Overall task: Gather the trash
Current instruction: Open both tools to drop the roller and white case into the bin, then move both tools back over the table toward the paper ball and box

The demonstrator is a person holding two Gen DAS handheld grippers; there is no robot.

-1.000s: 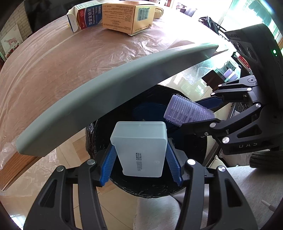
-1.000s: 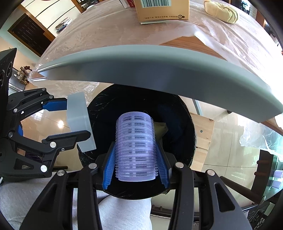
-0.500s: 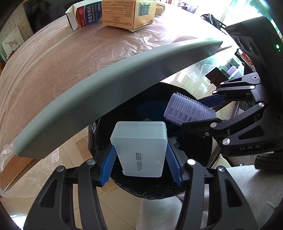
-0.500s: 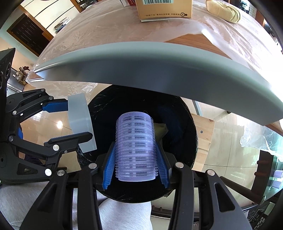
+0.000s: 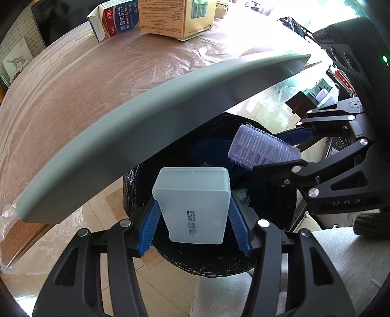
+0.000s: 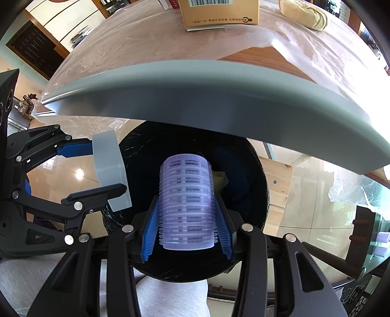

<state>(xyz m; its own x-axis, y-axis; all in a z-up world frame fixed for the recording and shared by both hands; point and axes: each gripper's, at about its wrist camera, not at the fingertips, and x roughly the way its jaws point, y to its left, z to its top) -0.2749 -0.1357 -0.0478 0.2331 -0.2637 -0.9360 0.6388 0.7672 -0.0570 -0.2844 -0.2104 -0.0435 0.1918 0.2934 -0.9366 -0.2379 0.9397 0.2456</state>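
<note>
While both grippers hang over the mouth of the black-lined trash bin (image 5: 214, 263), each is clamped on its own piece of trash. The left gripper (image 5: 193, 214) has its blue pads (image 5: 149, 226) pressed against the two sides of a translucent white plastic box (image 5: 195, 204), which carries a small printed label and sits above the near part of the bin opening. The right gripper (image 6: 186, 226) squeezes a pale purple hair roller (image 6: 186, 202) between its ribbed blue pads (image 6: 150, 234), the roller standing lengthwise along the fingers and directly above the dark bin interior (image 6: 238, 180); in the left wrist view the same roller (image 5: 260, 148) shows at the right, held over the far side of the bin. Some crumpled scraps lie inside the bin, too dark to name. A grey curved edge (image 5: 146, 136) arches above the bin, and behind it lies the wooden bench (image 5: 73, 85) under clear plastic sheeting. On the far bench stand a tan cardboard box (image 5: 175, 17) with a barcode, a red, white and blue medicine carton (image 5: 114, 19) just beside it, and a yellowish cloth bundle (image 6: 304, 14).
</note>
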